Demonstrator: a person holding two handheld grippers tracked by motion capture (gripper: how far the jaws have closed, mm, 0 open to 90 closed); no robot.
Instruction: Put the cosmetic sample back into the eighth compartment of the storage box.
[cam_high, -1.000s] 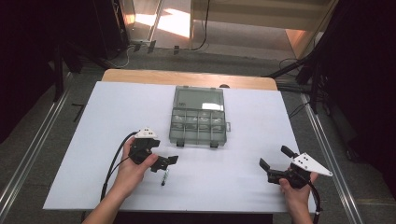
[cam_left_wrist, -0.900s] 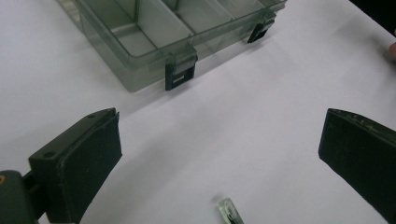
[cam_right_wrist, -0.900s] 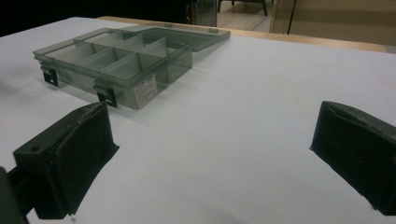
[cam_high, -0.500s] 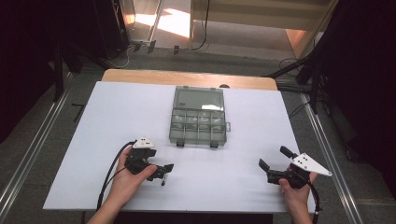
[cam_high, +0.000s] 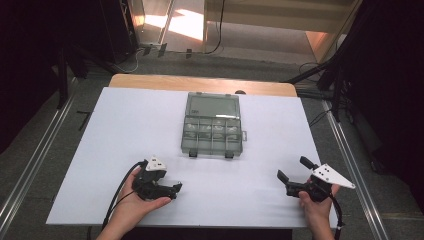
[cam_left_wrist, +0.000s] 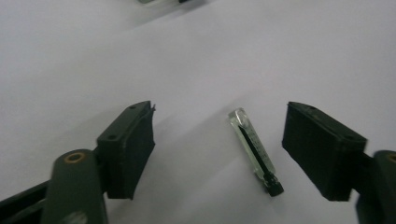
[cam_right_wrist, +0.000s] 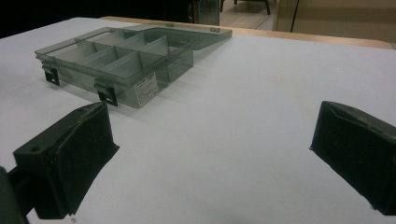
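White tabletop (cam_high: 125, 130) took up most of the scene, with the smoky clear plastic organizer box (cam_high: 212, 125) sitting open toward the far middle, lid flipped back. My left gripper (cam_high: 170, 189) was down at the near left, and the right gripper (cam_high: 292, 176) hung at the near right with its jaws wide apart and nothing between them.

What I was after was the little clear vial (cam_left_wrist: 254, 150) lying flat on the table, between the left jaws but not touched by either pad yet. Those jaws had just been closing in on it and were still apart. It sat closer to the right-hand jaw in the left gripper view.

My guess: super light, stiff, slick-walled and probably brittle, so it could roll or squirt out of a hard pinch. I reckoned mid-body across the barrel was the spot to grab, gently.

Its long axis ran away from the gripper, slightly diagonal, dark cap end nearest the camera and the clear rounded end pointing away.
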